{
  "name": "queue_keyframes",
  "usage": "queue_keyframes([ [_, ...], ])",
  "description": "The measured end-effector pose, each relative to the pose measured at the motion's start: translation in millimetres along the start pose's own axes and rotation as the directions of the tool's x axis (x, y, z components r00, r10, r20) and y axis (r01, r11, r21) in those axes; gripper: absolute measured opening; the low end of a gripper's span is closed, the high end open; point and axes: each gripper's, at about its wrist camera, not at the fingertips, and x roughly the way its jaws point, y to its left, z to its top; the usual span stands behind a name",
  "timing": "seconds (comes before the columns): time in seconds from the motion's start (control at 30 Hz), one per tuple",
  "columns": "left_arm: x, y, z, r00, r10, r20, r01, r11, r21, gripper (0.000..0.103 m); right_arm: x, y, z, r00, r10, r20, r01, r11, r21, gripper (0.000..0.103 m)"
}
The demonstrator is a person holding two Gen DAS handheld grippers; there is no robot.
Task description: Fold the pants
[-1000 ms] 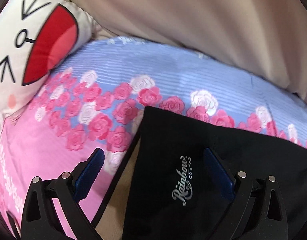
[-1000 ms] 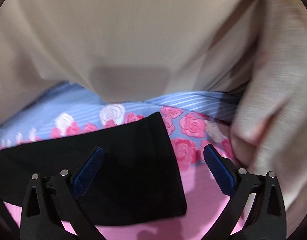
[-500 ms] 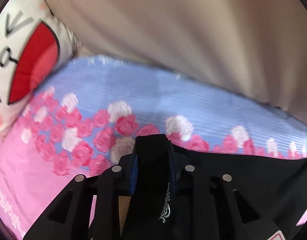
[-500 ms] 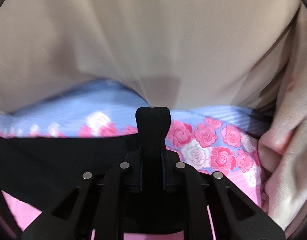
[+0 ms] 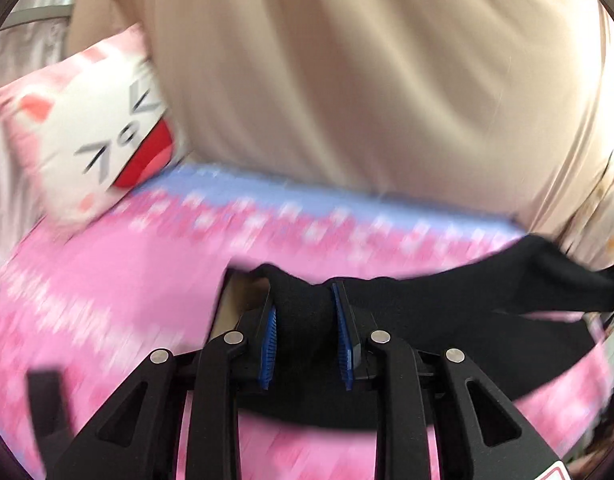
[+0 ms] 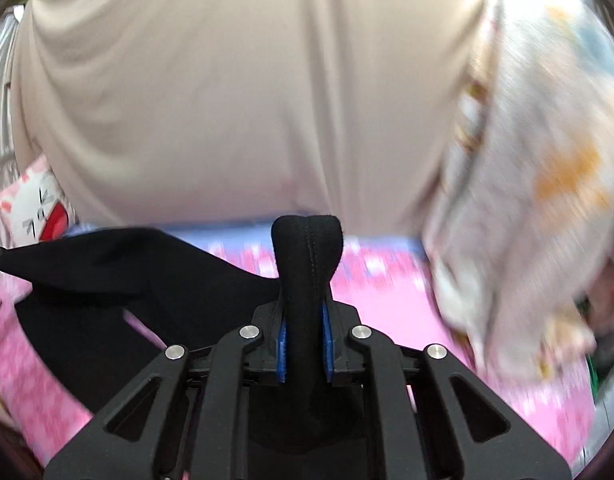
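Observation:
The black pants hang stretched between both grippers above the pink bedding. My left gripper is shut on a bunched corner of the black fabric, which fills the gap between its blue pads. From there the cloth runs off to the right. In the right wrist view, my right gripper is shut on the other corner of the pants, a stitched fold sticking up past the fingertips. The rest of the garment sags away to the left and lies partly on the bed.
A floral bedspread in pink and blue covers the bed. A white cat-face pillow leans at the back left. A person's beige shirt fills the background close ahead, with a pale patterned cloth at the right.
Both grippers went from open over the flat pants to shut on its two corners, then lifted the fabric up and back. The bedding now shows strong motion blur.

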Motion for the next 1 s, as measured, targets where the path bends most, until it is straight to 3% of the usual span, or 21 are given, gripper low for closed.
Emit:
queue_keyframes([
  [0.1,26.5,18.3,-47.0,0.985,0.099,-0.139,-0.098,0.995,0.019,0.023,12.2,-12.7,-56.1,0.992,-0.018,-0.129,0.021,0.999,0.028,0.013],
  [0.17,52.4,24.4,-75.1,0.959,0.177,-0.221,-0.174,0.984,0.033,0.023,1.9,-17.5,-84.5,0.986,-0.019,-0.169,0.028,0.998,0.052,0.013],
  [0.23,68.8,24.0,-89.1,0.944,0.206,-0.258,-0.200,0.979,0.049,0.023,3.7,-22.7,-95.8,0.983,-0.018,-0.183,0.031,0.997,0.070,0.013],
  [0.37,76.0,21.2,-80.4,0.944,0.223,-0.242,-0.221,0.975,0.036,0.023,-0.1,-27.6,-89.6,0.986,-0.008,-0.169,0.025,0.995,0.096,0.013],
  [0.43,75.6,25.5,-70.2,0.944,0.227,-0.238,-0.231,0.973,0.011,0.023,-6.9,-22.5,-64.0,0.993,-0.066,-0.101,0.070,0.997,0.028,0.013],
  [0.5,76.0,33.9,-65.4,0.941,0.228,-0.251,-0.238,0.971,-0.009,0.024,-45.4,-6.1,-29.3,0.991,-0.068,0.116,0.074,0.996,-0.041,0.013],
  [0.53,76.4,37.4,-63.6,0.939,0.226,-0.260,-0.239,0.971,-0.020,0.025,-68.7,3.4,-17.3,0.974,-0.041,0.223,0.059,0.995,-0.076,0.014],
  [0.57,76.9,39.9,-63.8,0.936,0.226,-0.270,-0.242,0.970,-0.023,0.025,-86.3,13.0,-11.2,0.953,-0.037,0.300,0.079,0.988,-0.131,0.018],
  [0.6,76.3,39.0,-65.3,0.932,0.232,-0.278,-0.246,0.969,-0.017,0.025,-95.5,21.7,-12.9,0.935,-0.090,0.343,0.172,0.961,-0.218,0.030],
  [0.63,75.4,38.1,-68.6,0.930,0.240,-0.279,-0.251,0.968,-0.006,0.025,-91.4,18.4,-20.0,0.931,-0.160,0.328,0.253,0.930,-0.265,0.042],
  [0.67,75.7,38.2,-71.3,0.928,0.243,-0.281,-0.253,0.967,0.002,0.028,-76.4,-2.2,-32.8,0.930,-0.276,0.244,0.337,0.905,-0.261,0.075],
  [0.7,75.6,38.1,-74.6,0.927,0.247,-0.282,-0.256,0.967,0.005,0.028,-66.7,-23.3,-44.7,0.921,-0.353,0.166,0.384,0.894,-0.230,0.082],
  [0.77,76.4,41.4,-80.1,0.930,0.236,-0.283,-0.248,0.969,-0.010,0.029,-64.6,-65.2,-67.8,0.902,-0.432,0.023,0.431,0.894,-0.122,0.078],
  [0.8,76.5,42.4,-81.6,0.931,0.235,-0.280,-0.250,0.968,-0.018,0.031,-76.5,-82.7,-78.6,0.894,-0.447,-0.007,0.447,0.894,-0.028,0.078],
  [0.87,77.0,41.7,-82.1,0.929,0.245,-0.277,-0.260,0.965,-0.019,0.032,-105.3,-99.1,-88.7,0.917,-0.399,0.014,0.393,0.907,0.152,0.080],
  [0.9,77.8,40.4,-81.5,0.927,0.253,-0.277,-0.267,0.964,-0.012,0.032,-118.4,-103.8,-92.0,0.944,-0.329,0.029,0.311,0.915,0.257,0.080],
  [1.0,79.4,36.3,-80.3,0.921,0.271,-0.278,-0.281,0.960,0.006,0.032,-119.3,-102.0,-87.3,0.991,-0.136,0.019,0.115,0.898,0.425,0.082],
])
